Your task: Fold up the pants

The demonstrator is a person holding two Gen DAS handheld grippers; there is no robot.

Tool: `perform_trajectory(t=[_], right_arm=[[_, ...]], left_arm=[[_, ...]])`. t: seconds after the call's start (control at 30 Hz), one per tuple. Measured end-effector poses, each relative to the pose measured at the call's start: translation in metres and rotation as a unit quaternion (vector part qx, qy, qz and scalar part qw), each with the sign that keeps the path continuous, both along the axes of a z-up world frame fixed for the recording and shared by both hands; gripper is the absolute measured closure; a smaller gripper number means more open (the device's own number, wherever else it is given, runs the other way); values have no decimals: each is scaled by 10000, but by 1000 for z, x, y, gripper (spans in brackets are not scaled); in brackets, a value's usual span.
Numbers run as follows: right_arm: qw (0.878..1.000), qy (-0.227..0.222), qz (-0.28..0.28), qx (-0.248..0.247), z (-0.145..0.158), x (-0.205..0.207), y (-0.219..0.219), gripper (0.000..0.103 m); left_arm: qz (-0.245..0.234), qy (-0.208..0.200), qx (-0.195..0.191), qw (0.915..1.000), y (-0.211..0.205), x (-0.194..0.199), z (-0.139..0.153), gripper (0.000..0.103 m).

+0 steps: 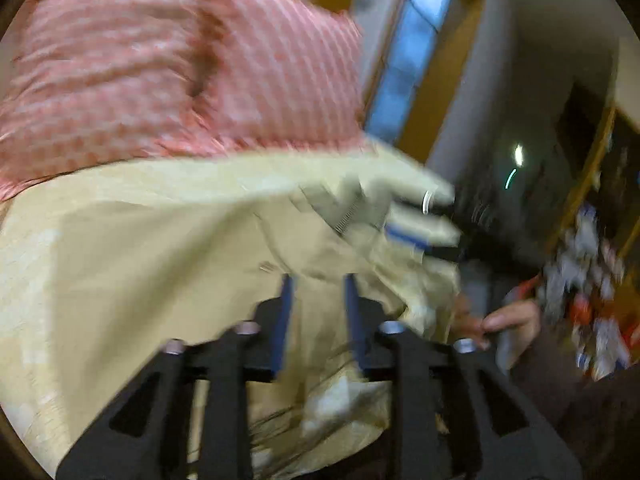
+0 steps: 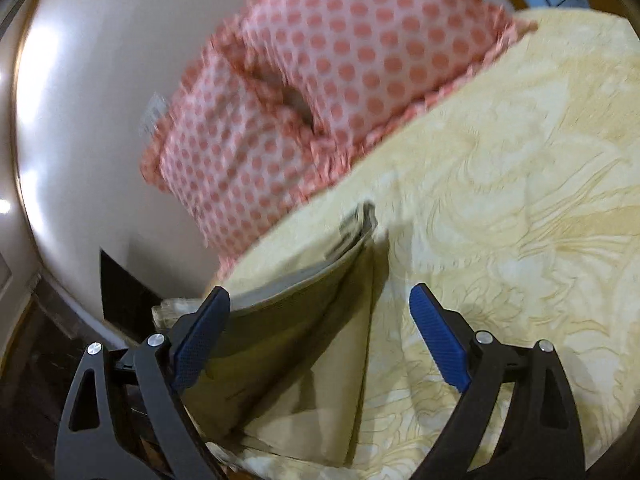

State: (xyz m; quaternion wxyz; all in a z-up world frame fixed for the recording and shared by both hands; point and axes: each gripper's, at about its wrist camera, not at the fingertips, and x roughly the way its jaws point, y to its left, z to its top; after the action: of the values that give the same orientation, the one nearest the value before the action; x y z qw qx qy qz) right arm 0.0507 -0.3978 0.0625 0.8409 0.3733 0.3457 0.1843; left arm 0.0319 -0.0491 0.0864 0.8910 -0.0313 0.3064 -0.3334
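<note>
The pants [image 2: 296, 344] are khaki-olive and lie on a pale yellow patterned bed sheet [image 2: 500, 208], narrowing toward a hem near the pillows. My right gripper [image 2: 320, 300] is open, its blue pads [image 2: 438, 344] spread either side of the pants just above them. In the left wrist view the pants [image 1: 200, 248] fill the lower left, blurred by motion. My left gripper [image 1: 318, 284] has its blue pads [image 1: 286, 308] a narrow gap apart with pants cloth between them. The right gripper [image 1: 424, 216] shows blurred beyond, with a hand [image 1: 500, 320] behind it.
Two pink polka-dot pillows [image 2: 320, 80] lie at the head of the bed against a white wall [image 2: 100, 100]. A window [image 1: 412, 52] and a cluttered shelf [image 1: 592, 280] stand off to the right in the left wrist view. Dark floor [image 2: 32, 360] lies beside the bed.
</note>
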Motion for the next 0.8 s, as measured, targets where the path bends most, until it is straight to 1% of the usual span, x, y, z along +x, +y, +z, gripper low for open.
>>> perform_trajectory(t=[0.03, 0.07, 0.1, 0.13, 0.17, 0.2, 0.23, 0.27, 0.3, 0.37, 0.4, 0.47, 0.5, 0.57, 0.6, 0.63, 0.67, 0.7, 0.73, 0.8], right_arm=[[9999, 106, 119, -9, -4, 4, 3, 13], [9995, 199, 235, 13, -9, 9, 5, 14], [9988, 326, 376, -15, -13, 15, 9, 19], [9981, 395, 430, -187, -14, 18, 13, 22], [9974, 423, 492, -305, -14, 20, 17, 22], [9961, 440, 614, -461, -13, 22, 24, 24], [9954, 437, 708, -482, -13, 22, 28, 30], [9936, 478, 922, -453, -15, 24, 35, 35], [9921, 485, 1022, -539, -16, 25, 40, 35], [9895, 393, 1077, -877, -16, 27, 48, 35], [9887, 320, 1095, -973, -16, 29, 51, 35], [9881, 283, 1156, -976, -15, 31, 54, 35], [9870, 239, 1281, -942, -15, 31, 57, 36], [9845, 213, 1440, -981, -16, 31, 59, 51], [9843, 218, 1474, -950, -17, 32, 57, 57], [9850, 246, 1515, -791, -19, 33, 53, 67], [9855, 303, 1609, -449, -21, 35, 48, 78], [9847, 331, 1705, -103, -23, 37, 44, 81], [9840, 317, 1753, 46, -22, 39, 44, 84], [9831, 260, 1808, 119, -15, 46, 44, 86]], left_arm=[[252, -66, -66, 9996, 15, 1, 5, 48], [678, -112, -89, 9976, 42, 6, 9, 42], [1140, 16, -55, 9935, 71, 17, 6, 42], [1419, 281, -28, 9895, 92, 30, -1, 42], [1560, 552, -69, 9862, 104, 43, -7, 42], [1606, 856, -141, 9832, 119, 55, -18, 42], [1568, 1046, -154, 9819, 126, 62, -26, 42], [1532, 1286, -130, 9797, 132, 73, -37, 42], [1483, 1448, -95, 9782, 134, 82, -47, 42], [1284, 1665, -75, 9776, 135, 97, -59, 42], [1229, 1739, -48, 9771, 133, 100, -65, 42], [1088, 1868, -12, 9763, 124, 111, -73, 41], [1045, 1819, -18, 9777, 121, 116, -74, 38], [950, 1841, 14, 9783, 113, 123, -75, 36], [924, 1876, 8, 9779, 114, 125, -74, 38], [907, 1901, 11, 9776, 112, 126, -73, 44], [916, 1906, 68, 9774, 110, 127, -73, 63], [902, 1887, 96, 9778, 109, 129, -72, 86], [853, 1911, 2, 9779, 110, 133, -70, 93], [843, 1847, -66, 9792, 110, 137, -64, 96]])
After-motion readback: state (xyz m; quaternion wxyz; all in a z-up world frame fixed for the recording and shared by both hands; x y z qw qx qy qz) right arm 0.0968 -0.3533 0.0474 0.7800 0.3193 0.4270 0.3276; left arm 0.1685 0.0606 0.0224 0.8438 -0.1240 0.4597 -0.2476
